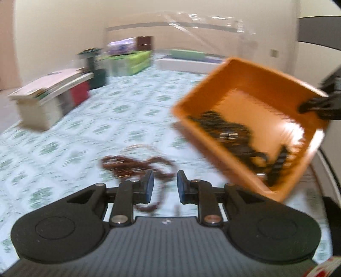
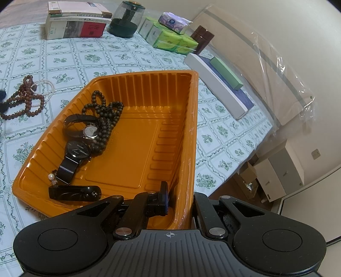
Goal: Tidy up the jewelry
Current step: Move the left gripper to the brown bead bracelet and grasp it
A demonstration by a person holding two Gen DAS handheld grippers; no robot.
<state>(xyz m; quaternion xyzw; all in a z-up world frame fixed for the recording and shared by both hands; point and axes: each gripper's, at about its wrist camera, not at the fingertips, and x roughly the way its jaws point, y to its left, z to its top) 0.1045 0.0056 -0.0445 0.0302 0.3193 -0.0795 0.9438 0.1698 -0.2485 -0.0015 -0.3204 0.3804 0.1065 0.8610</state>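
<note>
R gripper (image 2: pixel 181 200) is clamped on the near wall of the orange tray (image 2: pixel 136 89), one finger inside, one outside, tray tilted up off the tablecloth (image 2: pixel 70 55). Inside the tray, ahead-left of the R fingers: dark bead strand (image 2: pixel 104 119), silver-face watch (image 2: pixel 90 131), black watch (image 2: pixel 75 151), a black clip-like piece (image 2: pixel 74 192) w/ a small pearl bit (image 2: pixel 51 177) beside it; right half of the tray is bare.

L gripper (image 1: pixel 165 185) has its jaws part open w/ nothing pinched; pads (image 1: pixel 149 185) hover over the brown bead strand (image 1: pixel 132 164), which lies on the cloth just ahead, partly under the fingers. A pearl bracelet (image 2: pixel 45 89) tangles w/ those brown beads. L view is motion-blurred, so contact w/ beads can't be told.

Tray sits to the right of the L gripper, raised, close to the beads. Beyond, along the far edge: book stack (image 2: pixel 76 21), dark jar (image 2: pixel 126 19), green tissue packs (image 2: pixel 168 36), brown canister (image 2: pixel 201 37), flat white box (image 2: pixel 213 83) w/ green bar (image 2: pixel 227 73) on top. Nothing sits between L gripper and the beads.
</note>
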